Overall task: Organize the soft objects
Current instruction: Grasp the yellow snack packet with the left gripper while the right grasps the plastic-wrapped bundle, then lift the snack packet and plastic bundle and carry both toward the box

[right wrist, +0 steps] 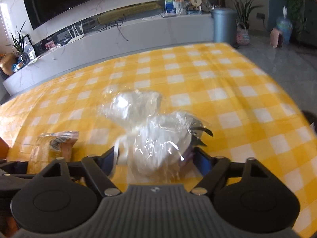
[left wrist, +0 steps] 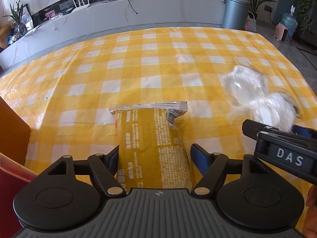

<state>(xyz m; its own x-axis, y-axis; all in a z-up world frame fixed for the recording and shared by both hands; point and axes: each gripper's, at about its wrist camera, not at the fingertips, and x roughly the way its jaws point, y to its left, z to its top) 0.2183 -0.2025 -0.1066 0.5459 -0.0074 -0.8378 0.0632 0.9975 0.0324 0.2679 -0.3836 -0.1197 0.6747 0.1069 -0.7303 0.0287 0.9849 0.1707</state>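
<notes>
A yellow printed packet (left wrist: 152, 142) with a silver crimped end lies flat on the yellow checked tablecloth (left wrist: 150, 63). My left gripper (left wrist: 156, 156) straddles it; the left pad touches its edge and a thin gap shows at the right pad. To its right, a clear plastic bag of white soft items (left wrist: 259, 97) lies with my right gripper (left wrist: 277, 128) around its near end. In the right wrist view that bag (right wrist: 156, 138) sits between the fingers of the right gripper (right wrist: 156, 158), with slack on the left side. The yellow packet (right wrist: 51, 148) shows at lower left.
An orange box (left wrist: 11, 130) and a red object (left wrist: 10, 188) stand at the table's left edge. Beyond the far table edge are a white media bench (left wrist: 138, 17), a grey-blue bin (left wrist: 234, 11) and potted plants. The floor drops off at the right.
</notes>
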